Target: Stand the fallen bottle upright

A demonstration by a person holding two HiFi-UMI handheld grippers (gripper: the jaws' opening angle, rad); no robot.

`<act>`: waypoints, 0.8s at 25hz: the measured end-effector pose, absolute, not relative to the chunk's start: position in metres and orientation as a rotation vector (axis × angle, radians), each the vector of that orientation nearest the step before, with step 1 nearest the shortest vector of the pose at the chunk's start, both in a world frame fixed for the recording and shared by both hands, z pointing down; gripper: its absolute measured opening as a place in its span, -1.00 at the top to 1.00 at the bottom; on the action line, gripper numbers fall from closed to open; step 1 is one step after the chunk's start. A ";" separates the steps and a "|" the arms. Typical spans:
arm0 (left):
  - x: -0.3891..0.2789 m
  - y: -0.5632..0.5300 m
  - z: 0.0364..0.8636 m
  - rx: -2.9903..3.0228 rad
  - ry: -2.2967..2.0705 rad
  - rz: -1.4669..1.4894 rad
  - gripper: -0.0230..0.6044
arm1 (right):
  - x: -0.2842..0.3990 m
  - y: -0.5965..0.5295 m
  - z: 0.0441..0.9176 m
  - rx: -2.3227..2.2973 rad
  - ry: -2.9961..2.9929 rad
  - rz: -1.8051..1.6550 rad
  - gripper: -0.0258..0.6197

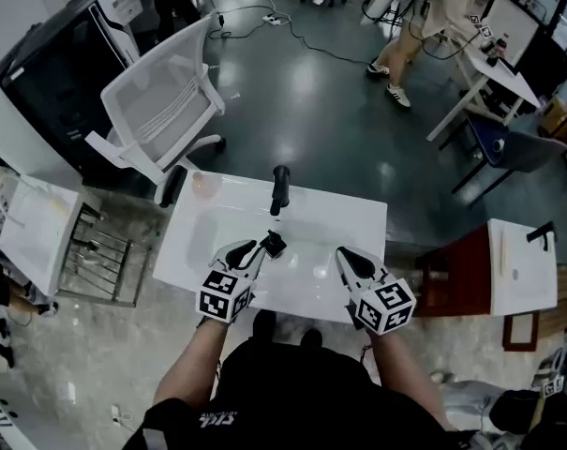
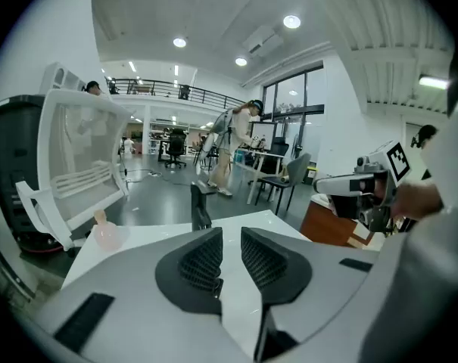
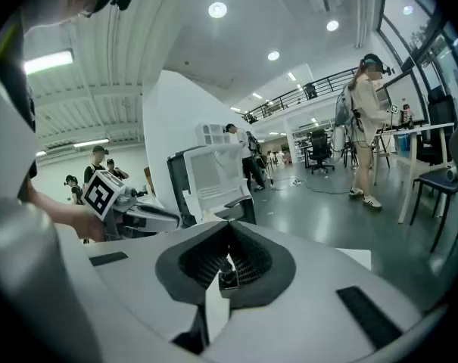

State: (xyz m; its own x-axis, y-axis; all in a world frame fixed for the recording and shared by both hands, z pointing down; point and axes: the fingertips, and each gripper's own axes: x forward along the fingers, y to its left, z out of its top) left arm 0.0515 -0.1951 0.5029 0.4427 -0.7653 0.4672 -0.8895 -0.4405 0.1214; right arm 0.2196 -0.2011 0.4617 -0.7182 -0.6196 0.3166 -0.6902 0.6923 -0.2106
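White table point(image 1: 358, 221), bottle point(image 1: 280, 188) beyond left gripper point(image 1: 267, 246)

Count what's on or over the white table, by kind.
On or over the white table:
dark bottle, upright: 1
pink translucent object: 1
tongs: 2 (left tongs, right tongs)
Total: 4
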 end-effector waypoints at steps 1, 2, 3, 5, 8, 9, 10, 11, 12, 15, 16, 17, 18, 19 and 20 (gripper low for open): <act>0.059 -0.191 0.494 2.350 -1.439 0.481 0.66 | 0.228 -0.198 0.457 1.046 -2.710 0.468 0.87; 0.066 -0.187 0.486 2.352 -1.466 0.471 0.68 | 0.235 -0.195 0.453 1.034 -2.734 0.467 0.87; 0.072 -0.183 0.478 2.355 -1.489 0.466 0.69 | 0.242 -0.192 0.449 1.022 -2.753 0.462 0.87; 0.083 -0.175 0.465 2.362 -1.526 0.457 0.70 | 0.252 -0.186 0.441 1.006 -2.781 0.445 0.87; 0.092 -0.163 0.445 2.379 -1.564 0.437 0.72 | 0.268 -0.179 0.424 1.021 -2.813 0.415 0.88; 0.093 -0.160 0.438 2.387 -1.578 0.430 0.73 | 0.273 -0.178 0.419 1.039 -2.821 0.397 0.88; 0.093 -0.158 0.432 2.395 -1.592 0.422 0.73 | 0.277 -0.178 0.413 1.060 -2.827 0.372 0.88; 0.091 -0.157 0.427 2.402 -1.607 0.412 0.74 | 0.279 -0.178 0.407 1.079 -2.831 0.342 0.88; 0.089 -0.157 0.422 2.408 -1.620 0.402 0.74 | 0.278 -0.178 0.401 1.087 -2.840 0.310 0.88; 0.078 -0.159 0.402 2.438 -1.649 0.366 0.75 | 0.270 -0.175 0.381 1.074 -2.891 0.244 0.88; 0.074 -0.159 0.394 2.454 -1.656 0.360 0.76 | 0.267 -0.173 0.374 1.079 -2.906 0.235 0.88; 0.070 -0.157 0.386 2.470 -1.664 0.358 0.76 | 0.264 -0.170 0.367 1.087 -2.921 0.227 0.88; 0.065 -0.155 0.378 2.484 -1.675 0.358 0.76 | 0.261 -0.168 0.361 1.095 -2.934 0.222 0.88; 0.058 -0.153 0.370 2.495 -1.690 0.357 0.76 | 0.256 -0.165 0.355 1.100 -2.946 0.216 0.88; 0.051 -0.151 0.364 2.502 -1.707 0.354 0.77 | 0.251 -0.162 0.351 1.101 -2.955 0.208 0.88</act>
State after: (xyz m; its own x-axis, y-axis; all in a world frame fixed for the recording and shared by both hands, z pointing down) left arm 0.0515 -0.1513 0.3642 0.3479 -0.9060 0.2412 -0.9273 -0.3705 -0.0543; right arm 0.2511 -0.1620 0.3505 -0.7572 -0.6525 0.0280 -0.6500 0.7488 -0.1295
